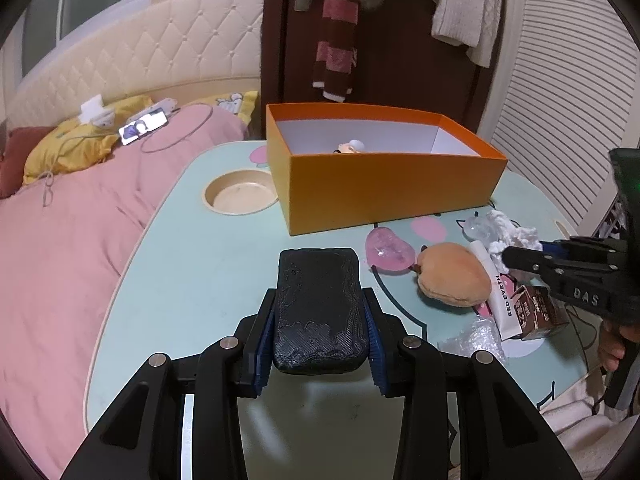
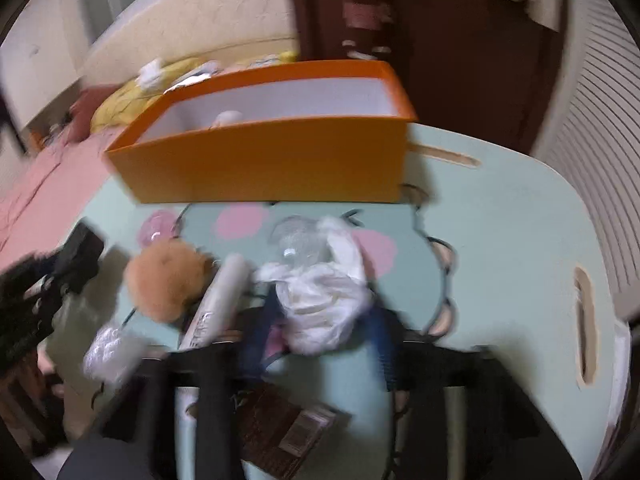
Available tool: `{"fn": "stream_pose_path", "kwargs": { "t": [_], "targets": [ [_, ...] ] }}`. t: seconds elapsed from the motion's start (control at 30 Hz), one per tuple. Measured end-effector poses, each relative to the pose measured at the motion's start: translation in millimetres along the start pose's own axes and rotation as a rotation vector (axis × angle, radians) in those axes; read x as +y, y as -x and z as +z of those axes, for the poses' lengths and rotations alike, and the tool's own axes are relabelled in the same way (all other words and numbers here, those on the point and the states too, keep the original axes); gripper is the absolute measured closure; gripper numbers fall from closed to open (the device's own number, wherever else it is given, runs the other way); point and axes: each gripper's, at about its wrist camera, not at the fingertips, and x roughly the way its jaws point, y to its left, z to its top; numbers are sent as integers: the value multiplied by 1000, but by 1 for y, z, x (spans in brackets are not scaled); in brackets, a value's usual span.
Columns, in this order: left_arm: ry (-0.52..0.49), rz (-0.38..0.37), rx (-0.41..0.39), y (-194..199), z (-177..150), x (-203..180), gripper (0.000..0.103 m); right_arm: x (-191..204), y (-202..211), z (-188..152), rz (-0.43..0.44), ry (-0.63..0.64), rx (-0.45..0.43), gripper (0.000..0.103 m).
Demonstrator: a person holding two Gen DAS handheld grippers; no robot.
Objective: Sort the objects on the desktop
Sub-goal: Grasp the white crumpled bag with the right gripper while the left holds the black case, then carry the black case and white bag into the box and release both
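Observation:
My left gripper (image 1: 320,344) is shut on a black textured block (image 1: 318,308) and holds it above the mint-green table (image 1: 200,280), short of the orange box (image 1: 384,192). The box holds a small white figure (image 1: 351,146). My right gripper (image 2: 316,328) is closed around a crumpled white tissue (image 2: 320,300); it also shows in the left wrist view (image 1: 516,258). That view is blurred. Beside it lie an orange plush toy (image 1: 454,274), a pink clear piece (image 1: 388,250), a white tube (image 1: 500,292) and a brown carton (image 1: 540,312).
A round cup recess (image 1: 240,196) is sunk into the table at the far left. A bed with a pink quilt (image 1: 60,260) lies left of the table. Bubble wrap (image 1: 476,338) lies near the carton. A dark door and a ribbed wall stand behind.

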Motion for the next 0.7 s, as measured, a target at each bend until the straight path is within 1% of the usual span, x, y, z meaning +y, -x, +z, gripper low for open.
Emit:
{"fn": "stream_pose_path", "kwargs": {
  "t": [0.03,0.1,0.23,0.37,0.53,0.7],
  "targets": [
    [0,-1,-4,1,1,0,66,4,3,-1,-19,31,-5,82],
    [0,-3,-12,4,2,-1,66,8,12,-2,-23,49,-30,82],
    [-2,-10,-38,12,9,-2,66,3,24,-3,-6,24,-52,82],
    [-11,-25,-76,21,26,-4,66,-3,39,0,1,-1,-86,82],
    [-50,-43,-128,26,58,-13,66,-4,56,21,8,13,-146,82],
    [-97,-66,-146,12,100,-27,66,-2,59,56,16,37,-204,82]
  ]
}}
